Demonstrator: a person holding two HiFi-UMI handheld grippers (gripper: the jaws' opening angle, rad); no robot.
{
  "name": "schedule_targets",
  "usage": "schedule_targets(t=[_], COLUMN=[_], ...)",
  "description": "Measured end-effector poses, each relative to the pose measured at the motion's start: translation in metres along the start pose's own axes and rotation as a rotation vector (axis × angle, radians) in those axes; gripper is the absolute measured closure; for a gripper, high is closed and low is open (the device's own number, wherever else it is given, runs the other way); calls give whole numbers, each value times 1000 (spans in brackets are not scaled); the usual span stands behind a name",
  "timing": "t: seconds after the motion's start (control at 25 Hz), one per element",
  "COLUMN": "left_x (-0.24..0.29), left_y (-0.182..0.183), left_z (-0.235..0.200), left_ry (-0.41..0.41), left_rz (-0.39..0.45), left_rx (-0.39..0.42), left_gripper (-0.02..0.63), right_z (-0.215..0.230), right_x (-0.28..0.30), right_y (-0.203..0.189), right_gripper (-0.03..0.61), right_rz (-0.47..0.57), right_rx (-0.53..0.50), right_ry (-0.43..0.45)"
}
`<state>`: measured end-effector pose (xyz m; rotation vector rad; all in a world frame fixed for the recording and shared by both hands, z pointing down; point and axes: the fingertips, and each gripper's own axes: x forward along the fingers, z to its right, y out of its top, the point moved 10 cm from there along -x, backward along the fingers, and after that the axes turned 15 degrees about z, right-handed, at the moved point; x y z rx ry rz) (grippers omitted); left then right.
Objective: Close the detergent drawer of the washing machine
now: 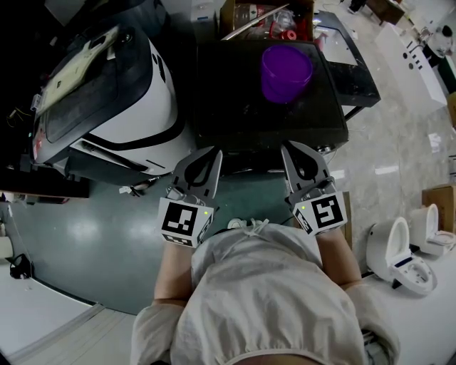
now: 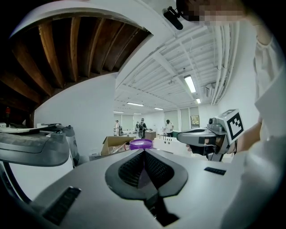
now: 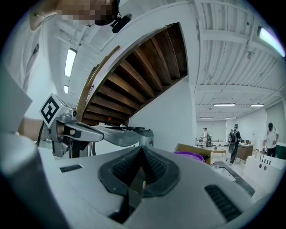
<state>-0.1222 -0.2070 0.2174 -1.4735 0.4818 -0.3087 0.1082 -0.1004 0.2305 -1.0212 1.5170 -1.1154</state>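
Note:
From the head view I look down on the black top of the washing machine (image 1: 235, 100), with a purple bucket (image 1: 286, 71) standing on it. Its front face is hidden from above, so I cannot make out the detergent drawer. My left gripper (image 1: 213, 152) and right gripper (image 1: 287, 147) hover side by side at the machine's front edge, both shut with nothing between the jaws. The left gripper view looks along its shut jaws (image 2: 144, 151) toward the bucket (image 2: 141, 143), with the right gripper (image 2: 201, 134) beside it. The right gripper view shows its shut jaws (image 3: 141, 148).
A white-and-black appliance (image 1: 107, 93) stands close to the machine's left. A cardboard box (image 1: 256, 14) with clutter sits behind it. White toilets (image 1: 399, 253) stand at the right on the floor. Several people stand far off across the hall (image 3: 233, 138).

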Motion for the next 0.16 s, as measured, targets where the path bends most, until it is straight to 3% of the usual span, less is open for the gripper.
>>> schedule_targets(t=[0.16], left_x=[-2], left_y=[1], left_z=[-1], left_ry=[2], left_rz=[6], left_rx=[1], left_gripper=[595], right_z=[-3], right_x=[-2], right_y=[1], right_gripper=[577], right_rz=[6], right_rx=[-9], right_ry=[6])
